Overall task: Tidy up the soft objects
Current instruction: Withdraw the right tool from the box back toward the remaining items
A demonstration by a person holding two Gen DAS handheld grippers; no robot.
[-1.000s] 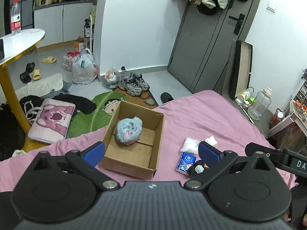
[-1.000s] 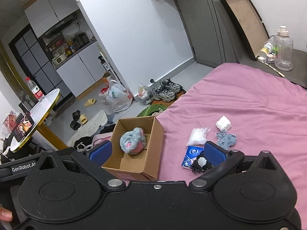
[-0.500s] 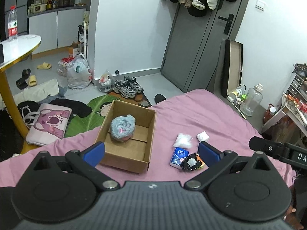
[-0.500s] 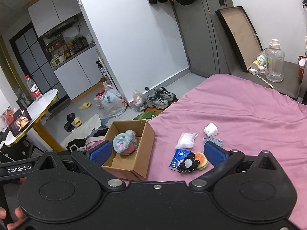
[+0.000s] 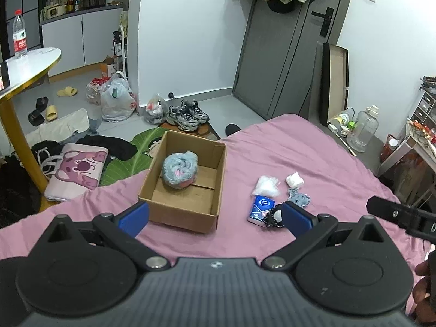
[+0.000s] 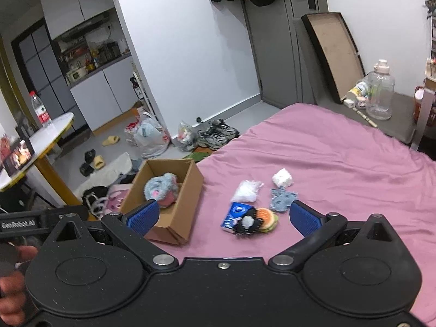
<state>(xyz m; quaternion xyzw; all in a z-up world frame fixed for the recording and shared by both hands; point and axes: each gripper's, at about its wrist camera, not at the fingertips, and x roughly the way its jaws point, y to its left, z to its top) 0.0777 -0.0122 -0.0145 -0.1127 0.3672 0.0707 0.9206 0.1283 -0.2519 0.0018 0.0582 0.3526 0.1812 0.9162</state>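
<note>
Both grippers, left [image 5: 215, 216] and right [image 6: 223, 215], spread wide, empty. Black pompom [image 6: 246, 224] nearest: light, squashy. You pinch fluffy middle, gently, then box [image 6: 190, 190].

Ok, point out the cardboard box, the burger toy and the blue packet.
cardboard box [image 5: 179, 214]: left wrist view, front outer wall.
burger toy [image 6: 268, 218]: right wrist view, top bun.
blue packet [image 5: 261, 207]: left wrist view, printed top face.

Your open cardboard box [image 5: 188, 212] on the pink bed [image 5: 313, 158], fluffy blue-grey plush [image 5: 179, 169] lying inside, to its right a loose cluster: white bag [image 6: 246, 190], white wad [image 6: 282, 177], grey-blue knit piece [image 6: 282, 200], blue packet [image 6: 236, 214], black-and-white plush [image 6: 246, 224] touching a burger toy [image 6: 268, 218].
</note>
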